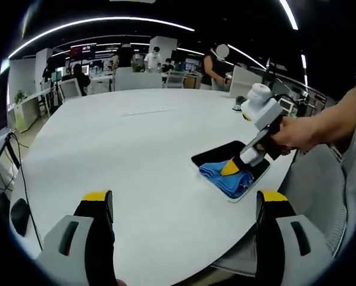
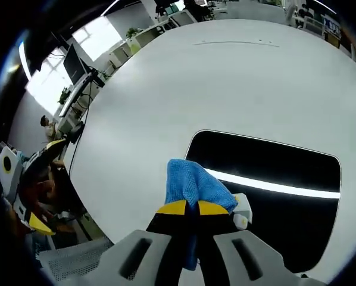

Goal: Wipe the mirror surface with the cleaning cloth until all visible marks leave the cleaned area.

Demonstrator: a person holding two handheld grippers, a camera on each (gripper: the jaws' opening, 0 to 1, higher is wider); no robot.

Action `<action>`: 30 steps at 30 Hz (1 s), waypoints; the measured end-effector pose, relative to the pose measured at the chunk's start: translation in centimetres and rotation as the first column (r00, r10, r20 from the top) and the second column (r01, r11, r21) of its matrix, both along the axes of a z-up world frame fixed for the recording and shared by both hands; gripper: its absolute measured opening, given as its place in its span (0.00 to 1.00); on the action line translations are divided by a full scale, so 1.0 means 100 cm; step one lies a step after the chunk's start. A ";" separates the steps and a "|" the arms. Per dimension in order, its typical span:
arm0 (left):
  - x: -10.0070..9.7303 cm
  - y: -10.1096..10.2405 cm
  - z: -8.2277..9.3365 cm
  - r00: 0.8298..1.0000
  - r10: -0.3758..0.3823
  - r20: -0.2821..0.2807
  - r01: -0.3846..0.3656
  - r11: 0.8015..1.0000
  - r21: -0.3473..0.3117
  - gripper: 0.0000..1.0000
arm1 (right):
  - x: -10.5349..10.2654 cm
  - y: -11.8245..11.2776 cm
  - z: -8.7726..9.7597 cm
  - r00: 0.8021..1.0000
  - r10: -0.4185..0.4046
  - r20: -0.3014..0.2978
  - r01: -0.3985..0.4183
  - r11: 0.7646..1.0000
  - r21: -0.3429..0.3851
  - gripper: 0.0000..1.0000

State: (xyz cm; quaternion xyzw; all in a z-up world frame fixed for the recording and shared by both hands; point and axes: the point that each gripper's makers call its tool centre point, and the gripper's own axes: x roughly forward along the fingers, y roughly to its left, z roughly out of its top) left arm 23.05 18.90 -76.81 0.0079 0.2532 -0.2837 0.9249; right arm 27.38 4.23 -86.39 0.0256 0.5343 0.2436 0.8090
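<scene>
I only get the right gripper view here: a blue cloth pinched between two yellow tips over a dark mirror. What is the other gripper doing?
Observer: The left gripper hangs over bare white table, jaws wide apart, holding nothing.
Operator: Is it near the mirror?
Observer: No, it is apart from it. In the left gripper view the mirror lies ahead and to the right, near the table's edge.
Operator: Who is holding my gripper?
Observer: A person's hand grips the right gripper from the right side, pressing the blue cloth down on the mirror.
Operator: Anyone else around?
Observer: Yes, several people stand and sit at desks beyond the far side of the table.
</scene>
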 end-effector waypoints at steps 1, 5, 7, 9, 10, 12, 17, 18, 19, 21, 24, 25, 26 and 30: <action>0.001 0.001 0.001 1.000 0.003 0.004 -0.003 1.000 -0.001 0.99 | 0.002 0.000 0.000 1.000 0.000 0.003 0.000 1.000 -0.003 0.00; 0.002 0.002 0.002 1.000 0.012 0.007 -0.012 1.000 -0.007 0.99 | 0.006 0.000 0.000 1.000 0.000 0.007 0.000 1.000 -0.005 0.00; 0.002 0.002 0.002 1.000 0.014 0.007 -0.013 1.000 -0.006 0.99 | 0.009 0.000 0.000 1.000 0.002 0.010 -0.002 1.000 -0.008 0.00; 0.001 0.003 -0.001 1.000 0.017 0.000 -0.017 1.000 -0.005 0.99 | 0.012 0.000 0.000 1.000 0.002 0.011 -0.002 1.000 -0.009 0.00; 0.001 0.003 -0.002 1.000 0.018 -0.003 -0.018 1.000 -0.005 0.99 | 0.013 0.000 0.000 1.000 0.004 0.015 -0.004 1.000 -0.010 0.00; 0.001 0.002 -0.002 1.000 0.017 -0.003 -0.017 1.000 -0.003 0.99 | 0.017 0.001 0.000 1.000 0.005 0.018 -0.005 1.000 -0.011 0.00; 0.000 0.002 -0.004 1.000 0.020 -0.010 -0.020 1.000 -0.002 0.99 | 0.024 0.002 0.000 1.000 0.009 0.026 -0.008 1.000 -0.015 0.00; 0.000 0.002 -0.004 1.000 0.020 -0.010 -0.020 1.000 -0.004 0.99 | 0.025 0.002 -0.001 1.000 0.010 0.026 -0.010 1.000 -0.016 0.00; 0.000 0.002 -0.005 1.000 0.017 -0.013 -0.018 1.000 -0.006 0.99 | 0.027 0.002 0.000 1.000 0.009 0.026 -0.008 1.000 -0.015 0.00; -0.001 0.001 -0.005 1.000 0.014 -0.014 -0.015 1.000 -0.006 0.99 | 0.031 0.002 0.000 1.000 0.008 0.027 -0.007 1.000 -0.015 0.00; 0.000 0.002 -0.004 1.000 0.017 -0.015 -0.017 1.000 -0.006 0.99 | 0.035 0.002 0.000 0.999 0.010 0.035 -0.010 1.000 -0.019 0.00; 0.000 0.003 -0.004 1.000 0.018 -0.016 -0.019 1.000 -0.005 0.99 | 0.037 0.002 0.000 0.999 0.009 0.035 -0.009 1.000 -0.018 0.00; 0.001 0.003 -0.004 1.000 0.020 -0.016 -0.020 1.000 -0.005 0.99 | 0.038 0.002 0.000 0.999 0.010 0.034 -0.010 1.000 -0.018 0.00; 0.001 0.006 -0.004 0.999 0.025 -0.020 -0.025 1.000 -0.002 0.99 | 0.046 0.002 -0.001 0.999 0.021 0.040 -0.020 1.000 -0.025 0.00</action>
